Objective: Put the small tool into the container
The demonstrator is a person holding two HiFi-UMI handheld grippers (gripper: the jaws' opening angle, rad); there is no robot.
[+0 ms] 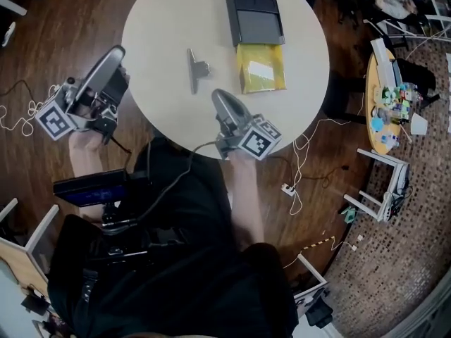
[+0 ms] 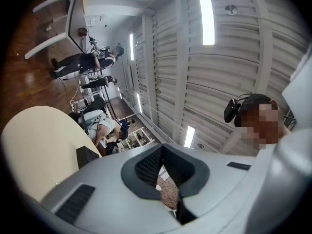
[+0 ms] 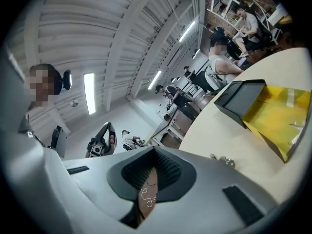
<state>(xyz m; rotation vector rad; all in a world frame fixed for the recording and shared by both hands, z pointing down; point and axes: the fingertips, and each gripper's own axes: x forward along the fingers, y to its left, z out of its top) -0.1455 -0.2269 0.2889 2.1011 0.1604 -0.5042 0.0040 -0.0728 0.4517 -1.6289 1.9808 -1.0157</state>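
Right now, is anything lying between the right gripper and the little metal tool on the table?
No. The head view shows only bare tabletop between the right gripper and the small metal tool.

Round cream table (image 1: 158, 27) stands on dark wood floor (image 1: 63, 41). Cluttered side table (image 1: 381, 144) stands well apart. White power strip (image 1: 287, 188) lies on the floor.
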